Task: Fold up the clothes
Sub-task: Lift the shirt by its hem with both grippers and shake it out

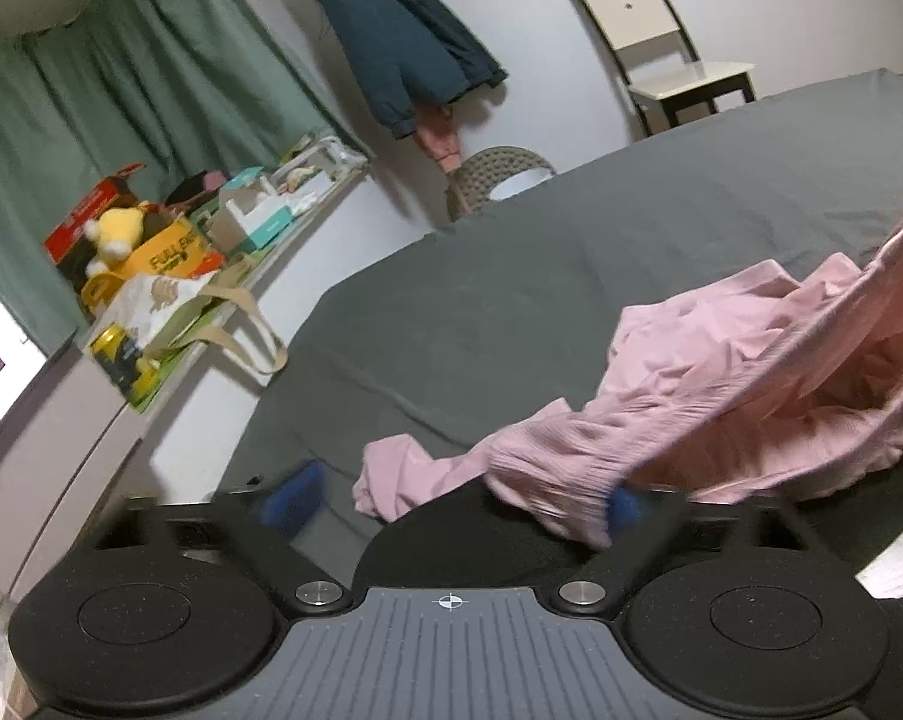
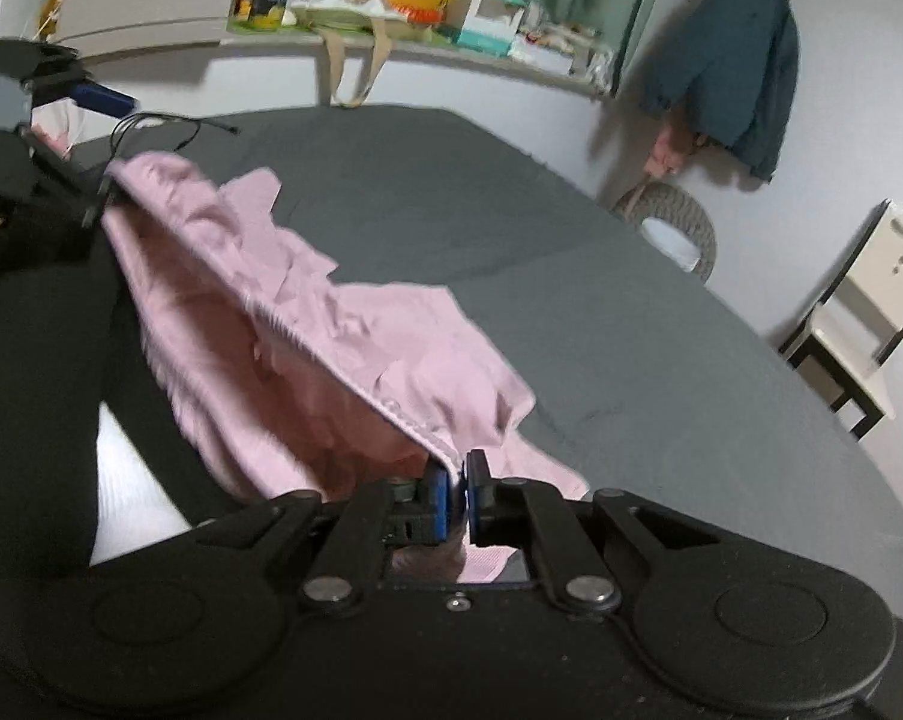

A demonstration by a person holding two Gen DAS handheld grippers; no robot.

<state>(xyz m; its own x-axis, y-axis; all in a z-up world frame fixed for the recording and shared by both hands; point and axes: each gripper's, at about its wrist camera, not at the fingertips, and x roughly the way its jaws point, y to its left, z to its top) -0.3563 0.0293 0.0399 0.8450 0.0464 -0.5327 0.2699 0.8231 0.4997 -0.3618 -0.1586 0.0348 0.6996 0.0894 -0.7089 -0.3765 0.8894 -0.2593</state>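
Left wrist view first: left gripper (image 1: 460,495) spread wide, blue pads far apart, one pad (image 1: 292,495) bare on the left, the other (image 1: 625,504) half buried under a ribbed edge of the pink garment (image 1: 721,372). Cloth draped over that right finger, nothing pinched between the two. Garment bunched on the grey bedsheet (image 1: 541,252), one flap trailing toward the middle of the gripper, a taut band of fabric rising off to the upper right edge. Blurred at the cuff, so finer contact hard to read. Behind: cluttered shelf (image 1: 169,252) with a yellow box and a can, green curtain (image 1: 121,90), dark blue jacket (image 1: 403,42) hanging on the wall, cream chair (image 1: 655,42) past the bed.

Right wrist view next: right gripper (image 2: 457,489) nearly closed, blue pads (image 2: 439,495) clamped on the garment's (image 2: 331,324) seam edge, a thin strip of pink squeezed between them and more cloth showing beneath the fingers. Seam running up and left in a stretched line toward the other gripper (image 2: 100,150), seen small at the far left with one blue finger up and clear of the cloth, the lower finger at the pink edge. Rest of the garment sagging in folds onto the sheet (image 2: 571,312). Black cable (image 2: 163,123) lying on the sheet near the far corner. Dark sleeve (image 2: 37,324) filling the left side.
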